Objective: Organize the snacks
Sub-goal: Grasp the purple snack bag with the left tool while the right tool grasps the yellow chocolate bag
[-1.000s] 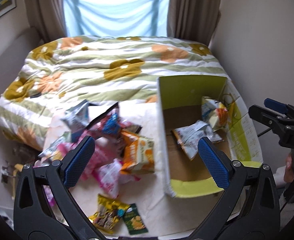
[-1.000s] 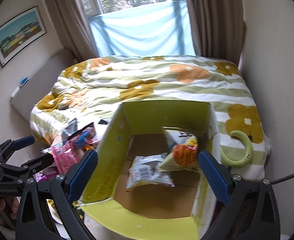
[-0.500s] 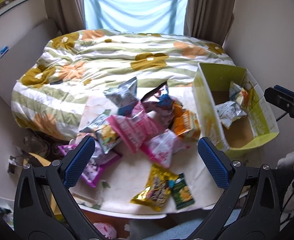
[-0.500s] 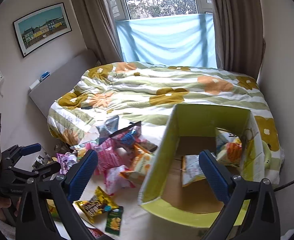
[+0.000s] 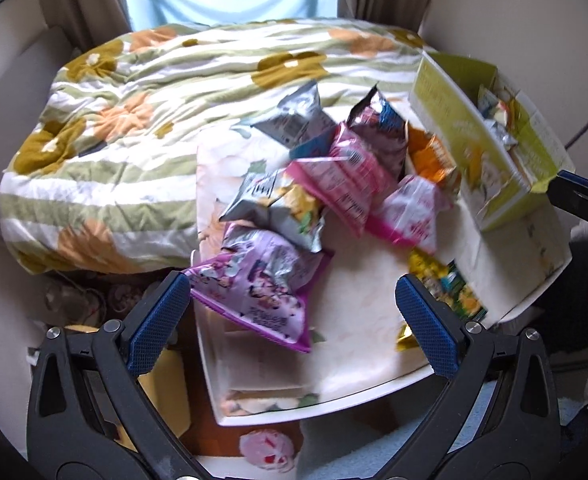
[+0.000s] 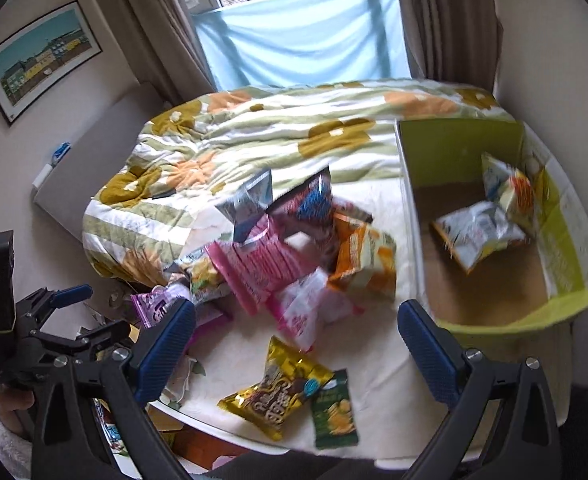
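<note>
While both tools hang spread and empty, the left tool (image 5: 292, 320) hovers over the purple bag (image 5: 260, 286) at lower centre of its view; the right tool (image 6: 296, 344) waits. Judging by this, a pickup is starting: clamp the bag, carry it to the green box (image 6: 566, 300) at right.

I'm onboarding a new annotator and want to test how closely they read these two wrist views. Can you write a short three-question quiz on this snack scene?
1. True or false: the left gripper is shut on the purple packet.
2. How many snack packets lie inside the green box? A) none B) two C) five
3. Fill in: the gold packet lies on the table beside a dark ____ packet.

Key: 1 false, both the left and the right gripper are open and hold nothing. 2 B. 3 green.
</note>
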The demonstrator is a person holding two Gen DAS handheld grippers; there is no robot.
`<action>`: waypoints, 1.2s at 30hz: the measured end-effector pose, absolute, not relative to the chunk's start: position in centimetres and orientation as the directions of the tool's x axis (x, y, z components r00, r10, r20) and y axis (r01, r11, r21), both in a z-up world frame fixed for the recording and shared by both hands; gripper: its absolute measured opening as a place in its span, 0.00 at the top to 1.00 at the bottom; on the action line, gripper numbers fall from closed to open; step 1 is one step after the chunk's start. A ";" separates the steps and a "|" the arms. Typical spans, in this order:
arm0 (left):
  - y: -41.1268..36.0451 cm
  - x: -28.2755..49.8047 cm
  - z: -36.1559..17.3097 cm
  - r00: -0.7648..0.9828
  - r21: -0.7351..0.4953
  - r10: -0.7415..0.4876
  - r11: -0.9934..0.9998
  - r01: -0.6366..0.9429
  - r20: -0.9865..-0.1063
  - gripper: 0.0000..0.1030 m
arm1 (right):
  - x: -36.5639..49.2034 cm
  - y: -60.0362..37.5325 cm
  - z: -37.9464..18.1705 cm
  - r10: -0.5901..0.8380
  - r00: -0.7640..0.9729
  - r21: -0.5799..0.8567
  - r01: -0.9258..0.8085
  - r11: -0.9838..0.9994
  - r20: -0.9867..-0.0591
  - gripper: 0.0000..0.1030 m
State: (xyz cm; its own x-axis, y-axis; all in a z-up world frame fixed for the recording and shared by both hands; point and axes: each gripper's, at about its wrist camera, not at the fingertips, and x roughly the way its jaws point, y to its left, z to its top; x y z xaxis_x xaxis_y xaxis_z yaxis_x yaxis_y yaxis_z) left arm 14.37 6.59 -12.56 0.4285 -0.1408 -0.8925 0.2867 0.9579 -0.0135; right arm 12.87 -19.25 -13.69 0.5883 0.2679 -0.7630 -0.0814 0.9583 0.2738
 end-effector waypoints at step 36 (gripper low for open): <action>8.4 21.2 -25.9 0.188 -0.081 -0.164 0.919 0.385 -0.968 0.22 | 13.4 -13.1 -29.3 0.167 0.313 0.232 0.183 0.955 -0.935 0.06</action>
State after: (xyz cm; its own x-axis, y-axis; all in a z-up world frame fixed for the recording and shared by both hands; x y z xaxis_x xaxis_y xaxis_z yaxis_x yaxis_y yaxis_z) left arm 21.24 8.38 -25.86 0.1877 -0.1640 -0.9684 0.3852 0.9193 -0.0810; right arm 13.37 -13.08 -29.28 0.3132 0.1669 -0.9349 0.1832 0.9553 0.2319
